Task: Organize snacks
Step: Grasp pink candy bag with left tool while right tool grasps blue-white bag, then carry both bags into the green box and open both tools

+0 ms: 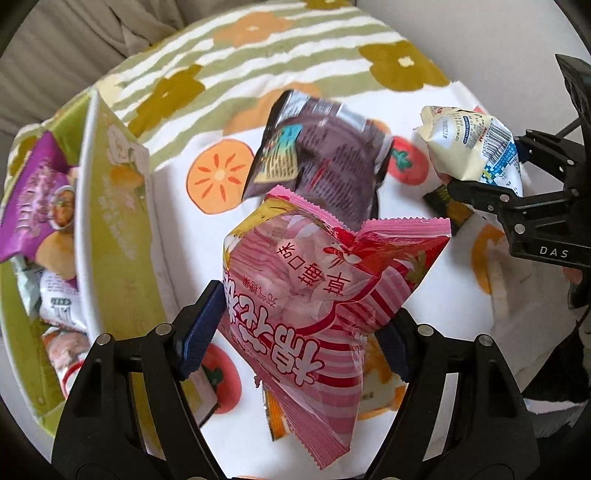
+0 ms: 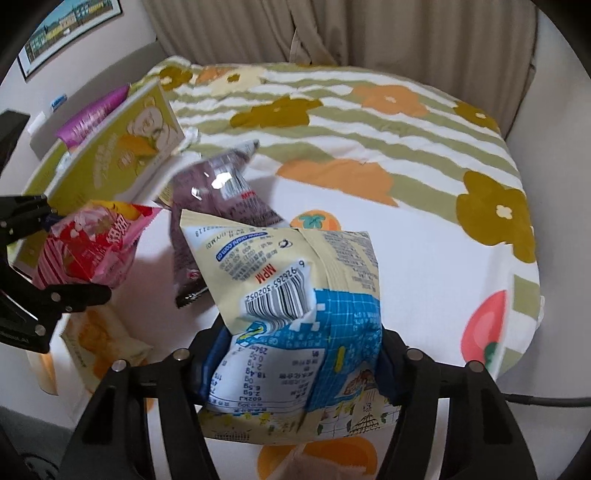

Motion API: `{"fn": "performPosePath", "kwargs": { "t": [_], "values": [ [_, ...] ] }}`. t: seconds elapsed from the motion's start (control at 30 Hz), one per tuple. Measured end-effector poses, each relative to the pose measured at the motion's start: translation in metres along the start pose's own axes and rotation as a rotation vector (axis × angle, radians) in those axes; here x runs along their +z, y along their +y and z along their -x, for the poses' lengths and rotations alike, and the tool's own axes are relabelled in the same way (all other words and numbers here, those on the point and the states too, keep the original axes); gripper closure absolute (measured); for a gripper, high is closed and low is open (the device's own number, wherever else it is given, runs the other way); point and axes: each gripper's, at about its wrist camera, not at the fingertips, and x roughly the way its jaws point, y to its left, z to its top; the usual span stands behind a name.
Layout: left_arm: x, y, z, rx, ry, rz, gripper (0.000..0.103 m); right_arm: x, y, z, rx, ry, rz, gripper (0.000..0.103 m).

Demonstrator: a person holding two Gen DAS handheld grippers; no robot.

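My left gripper [image 1: 295, 332] pinches a pink marshmallow bag [image 1: 325, 291] above the fruit-print cloth [image 1: 443, 295], just beside the green box [image 1: 118, 206] at its left edge (more packets sit inside). My right gripper [image 2: 291, 365] clamps a cream-and-blue snack bag [image 2: 295, 295]. A dark purple packet [image 1: 317, 158] is mid-cloth, blurred.

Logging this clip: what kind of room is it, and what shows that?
Probably a bedroom at home. The snacks lie on a soft floral quilt that looks like bedding, beige curtains hang behind it, and a framed picture is on the wall.
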Motion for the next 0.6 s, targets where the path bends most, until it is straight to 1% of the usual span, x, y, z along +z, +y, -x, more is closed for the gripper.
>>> {"fn": "performPosePath", "kwargs": {
  "t": [0.17,0.37,0.47,0.6],
  "values": [
    [-0.008,-0.006,0.029,0.003,-0.069,0.021,0.029,0.001,0.011,0.039,0.001,-0.061,-0.017,0.042],
    [-0.028,-0.004,0.077,0.041,-0.147,0.065,0.029,0.010,0.039,0.088,0.031,-0.130,0.024,0.042],
    [-0.037,0.005,0.098,0.055,-0.177,0.093,0.029,0.017,0.058,0.107,0.059,-0.158,0.041,0.042],
    [-0.055,0.036,0.128,0.088,-0.229,0.159,0.029,0.028,0.092,0.124,0.086,-0.197,0.090,0.042]
  ]
}}
